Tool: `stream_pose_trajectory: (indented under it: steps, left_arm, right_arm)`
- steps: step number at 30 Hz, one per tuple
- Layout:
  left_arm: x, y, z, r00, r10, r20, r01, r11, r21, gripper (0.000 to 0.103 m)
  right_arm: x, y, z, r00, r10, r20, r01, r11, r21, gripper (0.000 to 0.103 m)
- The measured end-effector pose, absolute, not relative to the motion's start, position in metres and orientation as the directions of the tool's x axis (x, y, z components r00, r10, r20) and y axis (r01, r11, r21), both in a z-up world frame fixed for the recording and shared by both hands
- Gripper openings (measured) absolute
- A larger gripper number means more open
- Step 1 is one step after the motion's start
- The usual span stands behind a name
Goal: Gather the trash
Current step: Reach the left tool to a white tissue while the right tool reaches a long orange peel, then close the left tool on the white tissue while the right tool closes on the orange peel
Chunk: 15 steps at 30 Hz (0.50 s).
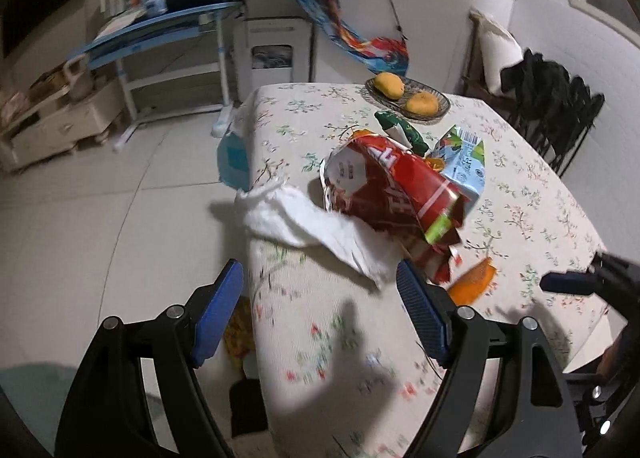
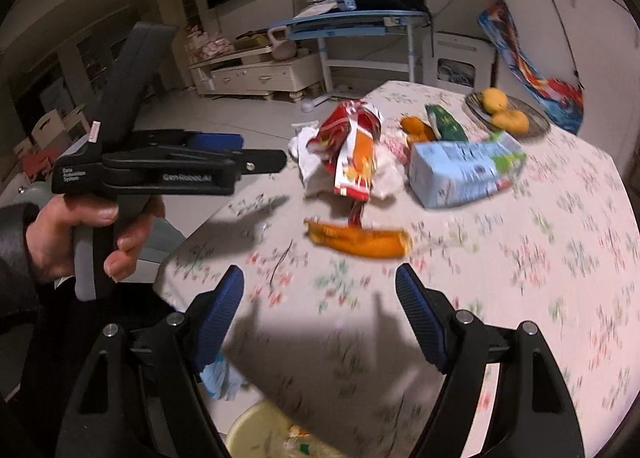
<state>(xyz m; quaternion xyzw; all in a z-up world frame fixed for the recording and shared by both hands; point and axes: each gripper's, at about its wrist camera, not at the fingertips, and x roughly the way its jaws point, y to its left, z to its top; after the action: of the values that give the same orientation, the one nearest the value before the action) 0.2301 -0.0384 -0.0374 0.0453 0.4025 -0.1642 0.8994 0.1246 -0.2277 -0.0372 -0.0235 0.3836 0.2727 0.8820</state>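
Both claws hang wide open and empty over the surface's near edge, so the left claw point(image 1: 320, 298) does best closing on the crumpled white tissue point(image 1: 316, 230) overhanging the left edge, the right claw point(image 2: 320, 298) on the orange peel point(image 2: 360, 238). Farther in lie a torn red wrapper point(image 2: 352, 150) and a flattened blue carton point(image 2: 464, 170).

"GenRobot.AI" in pale print along side of black handheld left tool point(image 2: 262, 162); "Data Acquisition System" small at its rear. Packet prints on table unreadable.
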Motion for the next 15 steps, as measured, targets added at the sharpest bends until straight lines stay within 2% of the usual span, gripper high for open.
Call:
stream_pose_trajectory:
  steps: [15]
  left_arm:
    - [0.291, -0.059, -0.063, 0.560, -0.292, -0.776, 0.488, 0.873, 0.023, 0.076]
  right_arm:
    - [0.186, -0.211, -0.054, 0.477, 0.469, -0.743, -0.628, 0.774, 0.085, 0.075]
